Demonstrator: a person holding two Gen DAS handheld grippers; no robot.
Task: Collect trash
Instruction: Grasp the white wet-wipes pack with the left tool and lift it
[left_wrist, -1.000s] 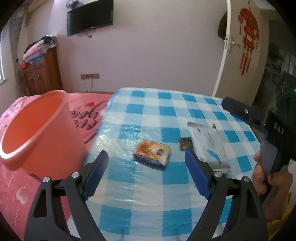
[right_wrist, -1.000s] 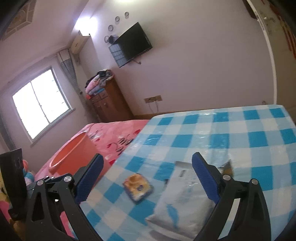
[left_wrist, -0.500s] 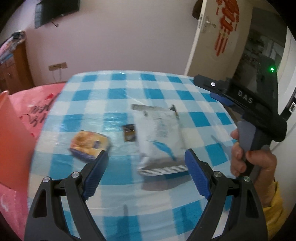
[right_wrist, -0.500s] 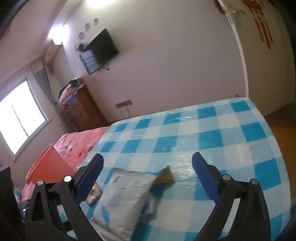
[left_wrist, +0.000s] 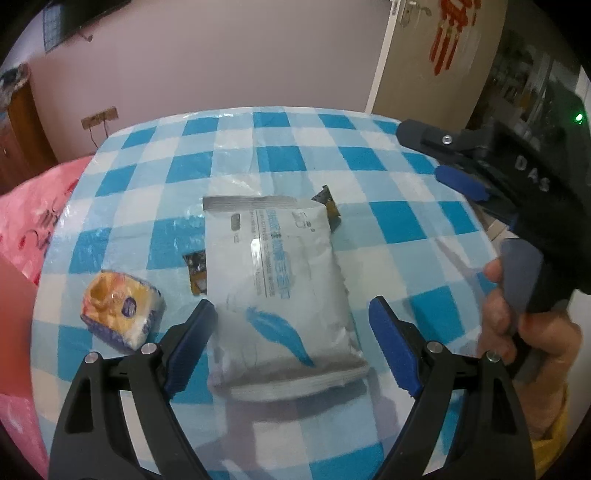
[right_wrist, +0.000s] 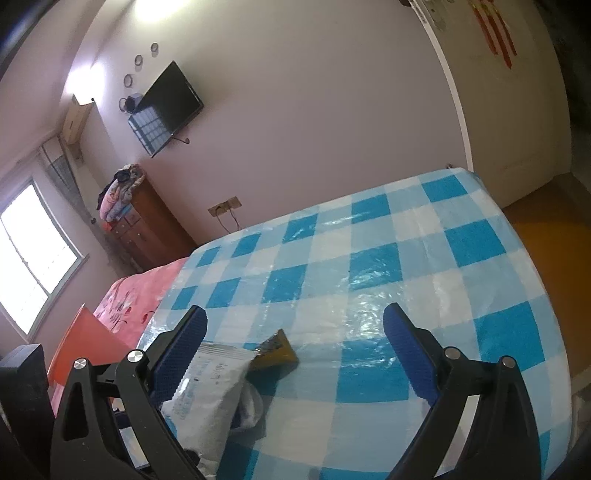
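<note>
A white packet with a blue feather print (left_wrist: 280, 295) lies on the blue-checked table (left_wrist: 280, 155). My left gripper (left_wrist: 293, 347) hangs over the packet's near end, open, one finger on each side, pads not pressing. A small yellow and purple snack pack (left_wrist: 122, 314) lies to its left. Two brown wrappers (left_wrist: 195, 271) (left_wrist: 327, 206) stick out from under the packet. My right gripper (right_wrist: 295, 343) stands open above the table, and a brown wrapper (right_wrist: 275, 352) shows between its fingers without touching them. The white packet (right_wrist: 210, 391) sits by its left finger.
An orange bucket (right_wrist: 81, 343) stands left of the table beside pink bedding (left_wrist: 37, 206). A hand (left_wrist: 517, 332) holds the right gripper (left_wrist: 424, 151) at the table's right edge. A wooden dresser (right_wrist: 147, 225) stands by the far wall, a door (right_wrist: 498, 110) at the right.
The left gripper swung right from the bucket and snack pack and sank over the white packet. The right gripper moved right and lower, so the packet slid to its lower left.
</note>
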